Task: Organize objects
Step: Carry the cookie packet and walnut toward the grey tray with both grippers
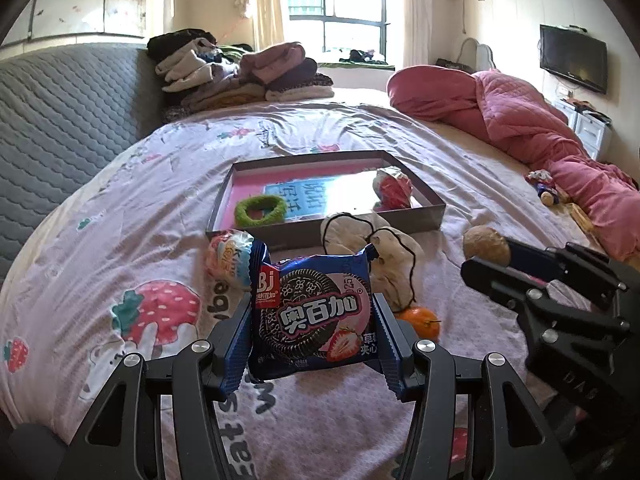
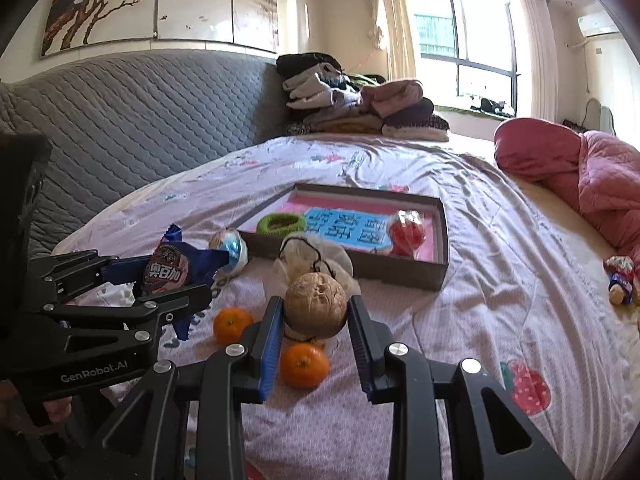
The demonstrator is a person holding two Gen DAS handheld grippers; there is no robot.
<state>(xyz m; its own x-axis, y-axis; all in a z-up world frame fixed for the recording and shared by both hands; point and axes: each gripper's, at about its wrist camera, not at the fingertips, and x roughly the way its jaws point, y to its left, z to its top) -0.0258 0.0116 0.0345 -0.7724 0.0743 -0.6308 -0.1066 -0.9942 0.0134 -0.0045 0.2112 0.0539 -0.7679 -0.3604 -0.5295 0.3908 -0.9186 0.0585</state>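
My left gripper is shut on a blue cookie packet and holds it above the bed; it also shows in the right wrist view. My right gripper is shut on a brown walnut, seen at the right in the left wrist view. Ahead lies a shallow box with a pink floor, holding a green ring and a red wrapped snack. Two oranges lie on the sheet below my grippers.
A white pouch with black cord and a round blue-white packet lie before the box. Folded clothes sit at the headboard. A pink quilt and a small doll lie at the right.
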